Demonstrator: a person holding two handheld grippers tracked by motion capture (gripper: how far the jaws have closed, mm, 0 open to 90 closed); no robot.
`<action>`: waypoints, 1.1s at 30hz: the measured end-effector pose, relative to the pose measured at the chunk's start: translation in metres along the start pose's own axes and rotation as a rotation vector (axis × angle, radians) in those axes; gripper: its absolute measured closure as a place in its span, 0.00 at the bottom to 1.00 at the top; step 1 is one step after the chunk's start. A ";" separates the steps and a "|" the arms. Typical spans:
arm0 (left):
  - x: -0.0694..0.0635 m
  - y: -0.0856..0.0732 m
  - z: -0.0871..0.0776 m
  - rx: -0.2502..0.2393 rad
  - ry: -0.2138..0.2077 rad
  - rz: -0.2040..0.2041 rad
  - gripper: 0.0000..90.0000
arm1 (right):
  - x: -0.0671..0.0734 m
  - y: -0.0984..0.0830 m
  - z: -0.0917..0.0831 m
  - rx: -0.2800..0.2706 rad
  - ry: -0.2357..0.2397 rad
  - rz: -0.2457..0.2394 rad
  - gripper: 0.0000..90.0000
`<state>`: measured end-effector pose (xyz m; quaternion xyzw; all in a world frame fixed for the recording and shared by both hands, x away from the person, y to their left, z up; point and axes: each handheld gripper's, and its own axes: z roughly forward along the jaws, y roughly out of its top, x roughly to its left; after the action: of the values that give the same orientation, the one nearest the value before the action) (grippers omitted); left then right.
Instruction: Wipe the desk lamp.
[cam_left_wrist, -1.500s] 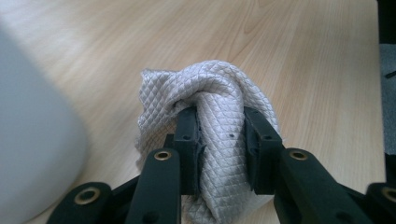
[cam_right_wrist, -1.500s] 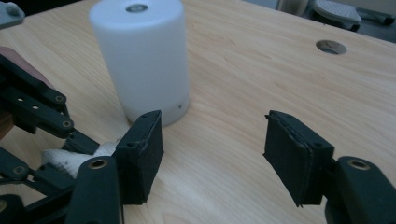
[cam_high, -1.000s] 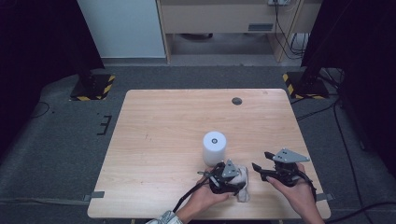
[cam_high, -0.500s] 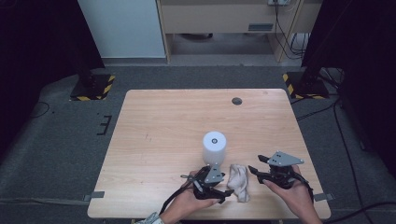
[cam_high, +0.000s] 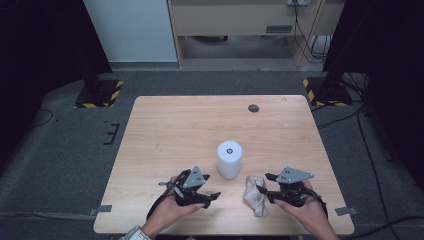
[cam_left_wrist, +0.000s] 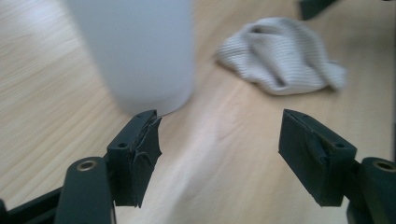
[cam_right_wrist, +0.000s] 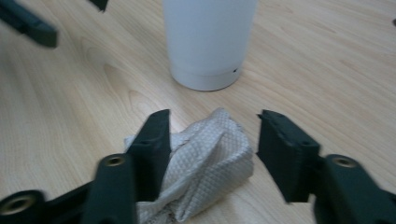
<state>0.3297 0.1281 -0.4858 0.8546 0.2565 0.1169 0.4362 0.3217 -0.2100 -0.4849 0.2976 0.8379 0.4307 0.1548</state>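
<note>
A white cylinder (cam_high: 229, 159) stands upright on the wooden table (cam_high: 175, 130), near the front. A crumpled grey-white cloth (cam_high: 254, 194) lies just right of it. My left gripper (cam_high: 214, 196) is left of the cylinder and points right. In the left gripper view its jaws (cam_left_wrist: 219, 126) have just been opening and stand open with bare wood between them, the cylinder (cam_left_wrist: 135, 46) and cloth (cam_left_wrist: 280, 60) beyond. My right gripper (cam_high: 264, 184) points left at the cloth. Its jaws (cam_right_wrist: 212, 126) have just been closing a little and straddle the cloth (cam_right_wrist: 205, 158); one pad touches it and a gap shows at the other.
A small dark round grommet (cam_high: 253, 108) sits in the table's far right part. Black stands with striped bases (cam_high: 97, 95) (cam_high: 325, 92) flank the table on the floor. The cylinder (cam_right_wrist: 210, 37) stands close behind the cloth. The table's front edge runs just below both hands.
My left gripper has let go of the cloth and pulled away to the left, jaws wider. The cloth stays on the table. My right gripper edged left onto the cloth.
</note>
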 end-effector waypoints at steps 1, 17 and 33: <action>0.004 0.000 0.000 -0.011 0.013 -0.016 0.31 | 0.001 0.000 0.002 0.003 0.007 -0.001 0.40; 0.030 0.016 0.012 -0.123 0.051 -0.051 0.09 | 0.002 -0.008 0.040 0.149 -0.034 0.041 0.28; 0.034 0.053 0.042 -0.147 0.017 -0.040 0.06 | -0.004 -0.010 0.047 0.198 0.116 0.118 0.67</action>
<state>0.3933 0.0920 -0.4688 0.8139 0.2679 0.1342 0.4978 0.3454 -0.1872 -0.5202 0.3346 0.8649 0.3708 0.0502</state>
